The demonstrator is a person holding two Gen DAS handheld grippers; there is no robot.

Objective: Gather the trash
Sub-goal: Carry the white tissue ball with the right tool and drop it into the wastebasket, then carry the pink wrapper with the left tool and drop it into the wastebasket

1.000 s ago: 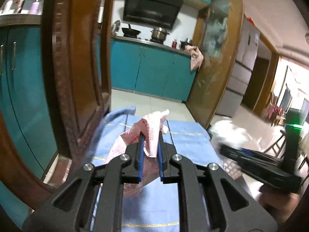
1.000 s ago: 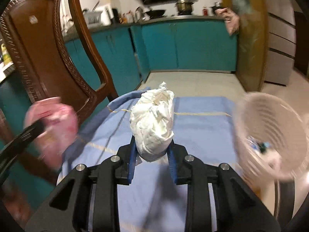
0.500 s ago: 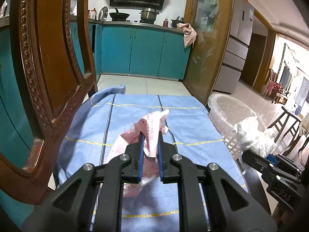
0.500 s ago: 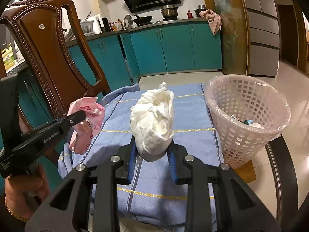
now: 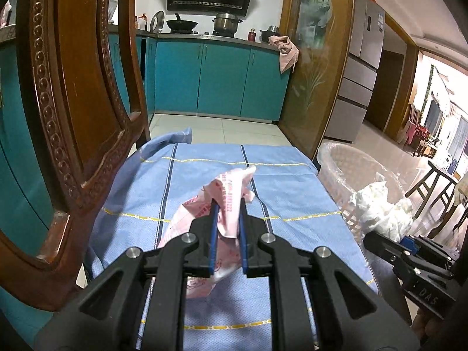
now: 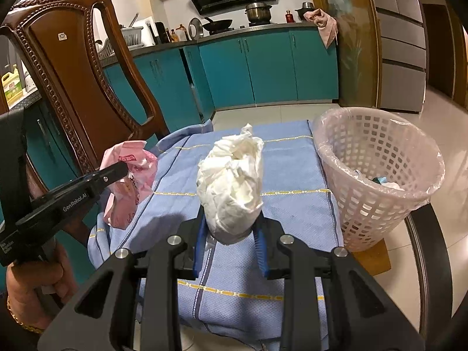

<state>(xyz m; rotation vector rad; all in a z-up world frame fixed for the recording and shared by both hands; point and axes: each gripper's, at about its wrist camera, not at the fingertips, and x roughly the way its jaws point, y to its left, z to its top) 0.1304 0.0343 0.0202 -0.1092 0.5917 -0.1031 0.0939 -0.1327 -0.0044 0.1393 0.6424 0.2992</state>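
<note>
My left gripper [image 5: 227, 204] is shut on a crumpled pink plastic bag [image 5: 226, 196] and holds it above the blue cloth [image 5: 204, 181]. The bag also shows in the right wrist view [image 6: 128, 181], at the left. My right gripper [image 6: 231, 225] is shut on a wad of white tissue [image 6: 232, 181] above the same cloth [image 6: 292, 204]. The tissue shows in the left wrist view [image 5: 380, 207], in front of the basket. A pale mesh waste basket [image 6: 377, 175] with a plastic liner stands on a stool to the right of the cloth and holds some trash.
A carved wooden chair [image 6: 73, 73] stands close on the left; it also shows in the left wrist view [image 5: 73, 87]. Teal kitchen cabinets [image 6: 263, 73] lie beyond. A wooden door frame [image 5: 318, 73] and a fridge [image 6: 400, 44] are at the right.
Both grippers have drawn back from the chair and steadied over the cloth, each keeping its load. The basket has come into view on the right.
</note>
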